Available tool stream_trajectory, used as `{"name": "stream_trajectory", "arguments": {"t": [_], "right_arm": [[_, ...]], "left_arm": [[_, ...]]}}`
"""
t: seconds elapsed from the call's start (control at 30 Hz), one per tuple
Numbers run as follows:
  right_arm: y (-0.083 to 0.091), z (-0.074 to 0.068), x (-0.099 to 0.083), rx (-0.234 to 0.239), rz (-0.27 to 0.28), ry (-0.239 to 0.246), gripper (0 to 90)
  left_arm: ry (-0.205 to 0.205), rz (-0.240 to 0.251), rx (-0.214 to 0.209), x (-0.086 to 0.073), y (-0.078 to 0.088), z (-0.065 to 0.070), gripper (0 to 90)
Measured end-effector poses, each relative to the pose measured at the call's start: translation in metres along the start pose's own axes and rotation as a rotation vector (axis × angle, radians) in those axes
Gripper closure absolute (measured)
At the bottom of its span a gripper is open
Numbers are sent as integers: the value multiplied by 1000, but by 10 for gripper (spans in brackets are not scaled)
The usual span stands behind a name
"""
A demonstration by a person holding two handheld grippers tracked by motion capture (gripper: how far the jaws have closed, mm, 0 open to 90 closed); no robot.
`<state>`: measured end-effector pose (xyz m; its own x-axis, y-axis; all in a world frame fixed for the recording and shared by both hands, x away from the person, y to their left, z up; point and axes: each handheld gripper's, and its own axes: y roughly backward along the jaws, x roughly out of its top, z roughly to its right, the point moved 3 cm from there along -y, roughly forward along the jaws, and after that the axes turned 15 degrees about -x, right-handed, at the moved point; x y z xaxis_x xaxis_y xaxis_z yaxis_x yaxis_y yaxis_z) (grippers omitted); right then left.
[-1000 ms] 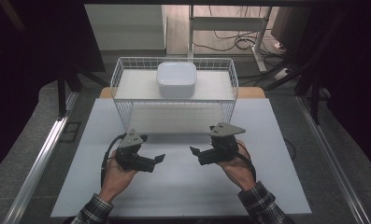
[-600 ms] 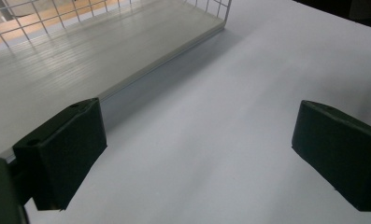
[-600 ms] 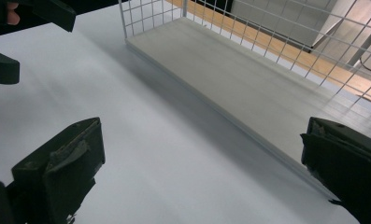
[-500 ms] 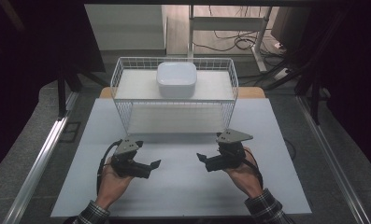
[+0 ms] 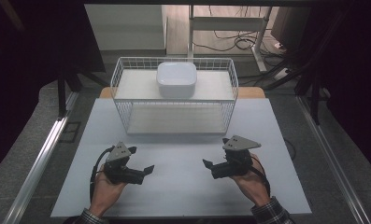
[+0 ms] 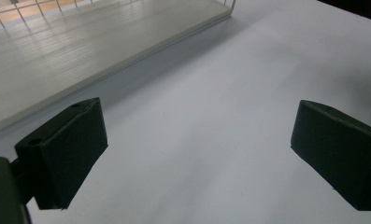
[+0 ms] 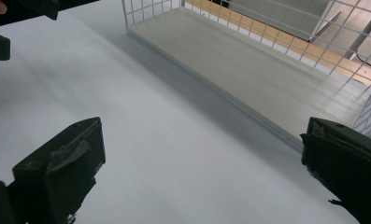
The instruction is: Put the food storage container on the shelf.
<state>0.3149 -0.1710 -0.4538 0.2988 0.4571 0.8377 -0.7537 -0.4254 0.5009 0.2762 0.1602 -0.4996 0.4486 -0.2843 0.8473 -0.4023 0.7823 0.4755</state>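
Hands at the near edge of the white table (image 5: 183, 196), checked cuffs just showing, each wrapped round a black two-jaw tool. Left gripper (image 5: 148, 169) low over the near-left part of the tabletop, jaws pointing inward toward the middle, spread wide with nothing between them but bare white surface, as seen plainly from the left gripper view (image 6: 197, 154). Black cable (image 5: 95, 172) looping from it back past the wrist. Right gripper (image 5: 207, 164) opposite on the near-right, grey three-cornered plate on top, jaws likewise pointing inward toward the other tool, likewise set far apart and holding nothing (image 7: 202, 172). Well apart from each other, with a clear stretch of table between the two jaw tips. Neither touching anything except the holding hands. Farther back, past the middle of the table, white wire basket (image 5: 174, 126) standing square, long side toward the person, pale flat floor inside. Near front rim of the basket just beyond both tools. White rounded-square bowl (image 5: 176, 79) sitting upright in the far half of the basket, about centred along its length, well apart from both grippers. Beyond the table, dark floor and trailing cables.
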Motion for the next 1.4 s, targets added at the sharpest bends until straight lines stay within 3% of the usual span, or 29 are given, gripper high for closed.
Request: {"name": "stream_trajectory", "arguments": {"t": [0.67, 1.07, 1.4], "right_arm": [[8, 17, -43, -61, -53, -34, 2], [8, 17, -61, -68, -79, -47, 2], [-3, 15, -79, -60, -143, -31, 2]], "left_arm": [[25, -32, 38, -28, 6, -3, 31], [46, -78, 58, -46, 6, -2, 22], [103, -124, 36, -58, -4, -10, 0]]}}
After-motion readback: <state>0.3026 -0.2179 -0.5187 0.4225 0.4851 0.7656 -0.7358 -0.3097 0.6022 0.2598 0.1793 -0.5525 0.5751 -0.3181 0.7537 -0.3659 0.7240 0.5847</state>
